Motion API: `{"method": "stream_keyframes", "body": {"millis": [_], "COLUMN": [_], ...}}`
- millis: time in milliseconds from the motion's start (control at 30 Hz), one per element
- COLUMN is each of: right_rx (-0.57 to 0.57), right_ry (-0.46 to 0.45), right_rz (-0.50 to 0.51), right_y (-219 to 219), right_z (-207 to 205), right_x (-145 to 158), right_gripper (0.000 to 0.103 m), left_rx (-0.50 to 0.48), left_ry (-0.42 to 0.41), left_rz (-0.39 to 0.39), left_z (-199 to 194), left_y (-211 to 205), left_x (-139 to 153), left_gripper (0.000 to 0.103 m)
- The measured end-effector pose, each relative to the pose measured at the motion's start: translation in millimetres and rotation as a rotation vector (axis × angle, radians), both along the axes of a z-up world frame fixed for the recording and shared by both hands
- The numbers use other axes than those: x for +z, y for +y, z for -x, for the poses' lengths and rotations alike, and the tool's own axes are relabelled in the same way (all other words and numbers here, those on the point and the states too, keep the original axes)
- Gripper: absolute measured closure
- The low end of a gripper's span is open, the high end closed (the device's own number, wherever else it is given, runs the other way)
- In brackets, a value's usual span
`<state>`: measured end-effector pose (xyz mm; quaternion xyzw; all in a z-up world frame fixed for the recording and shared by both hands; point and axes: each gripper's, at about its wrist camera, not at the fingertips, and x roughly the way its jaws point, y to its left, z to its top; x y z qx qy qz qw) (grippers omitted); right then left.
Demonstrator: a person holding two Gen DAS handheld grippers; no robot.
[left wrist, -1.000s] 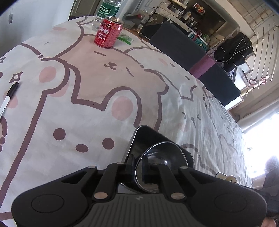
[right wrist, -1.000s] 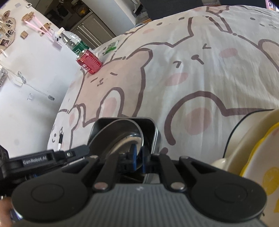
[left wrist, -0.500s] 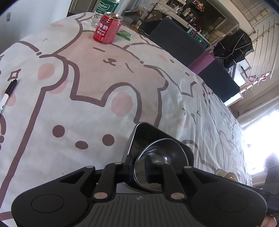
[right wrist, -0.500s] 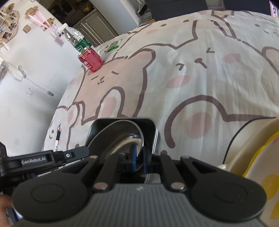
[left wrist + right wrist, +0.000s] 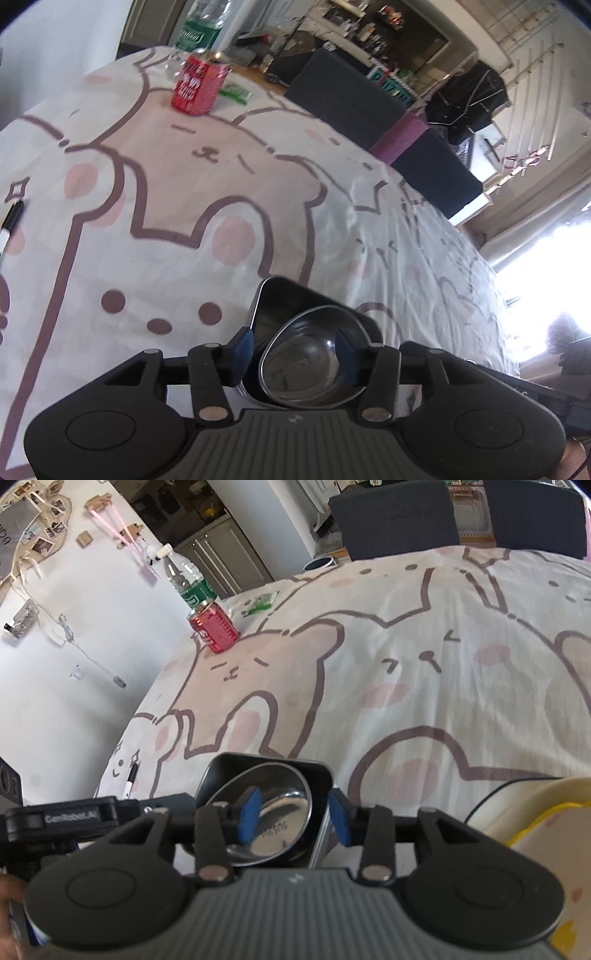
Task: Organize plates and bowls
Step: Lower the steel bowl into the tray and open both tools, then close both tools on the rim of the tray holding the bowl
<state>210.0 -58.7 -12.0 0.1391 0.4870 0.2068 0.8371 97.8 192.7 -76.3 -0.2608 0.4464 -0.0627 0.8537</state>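
Both the left gripper (image 5: 291, 347) and the right gripper (image 5: 293, 814) were opening, pads clear of the steel bowl (image 5: 314, 354) that sat in the dark square tray (image 5: 280, 299) at the near table edge.

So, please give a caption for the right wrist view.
Right gripper opening over the steel bowl nested in the square tray.

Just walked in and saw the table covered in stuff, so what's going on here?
A person is tidying dishes with a handheld gripper in each hand. A round steel bowl sits inside a square dark tray on the bear-print tablecloth. The left gripper and the right gripper are both opening, their pads clear of the bowl's rim. A yellow-rimmed plate waits at the right gripper's side.
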Motion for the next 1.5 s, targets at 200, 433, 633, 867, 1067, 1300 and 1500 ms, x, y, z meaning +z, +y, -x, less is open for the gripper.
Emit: {"method": "stream_keyframes", "body": {"millis": [200,433,633,867,1067,1300,1500], "right_rx": [0.004,0.018,0.029,0.059,0.057,0.057,0.062], "right_ry": [0.025,0.124,0.136,0.125,0.119,0.115,0.094], "right_rz": [0.019,-0.063,-0.07,-0.068,-0.026,-0.009,0.025], "right_y": [-11.0,-17.6,-17.8,-16.5,-13.1,-8.3,-2.9], "right_z": [5.4,6.0,4.2,3.0,3.2,3.4,4.6], "right_x": [-3.4,-23.0,-31.2,-32.0,-30.4,-29.0,-28.8], "right_gripper": [0.077,0.081,0.097,0.103,0.102,0.1,0.097], "left_rx": [-0.054,-0.1,-0.144,-0.156,-0.163,-0.162,-0.208], "left_ry": [-0.015,0.017,0.057,0.081,0.093,0.054,0.092], "left_rz": [-0.089,-0.1,-0.126,-0.158,-0.156,-0.116,-0.159], "left_z": [-12.9,-27.7,-31.7,-36.8,-40.2,-40.8,-43.1], "left_y": [4.2,8.1,4.9,7.4,7.1,9.8,4.4], "left_x": [6.8,-3.1,-15.3,-22.9,-25.2,-16.3,-25.1], "left_gripper": [0.06,0.068,0.07,0.073,0.075,0.075,0.091]}}
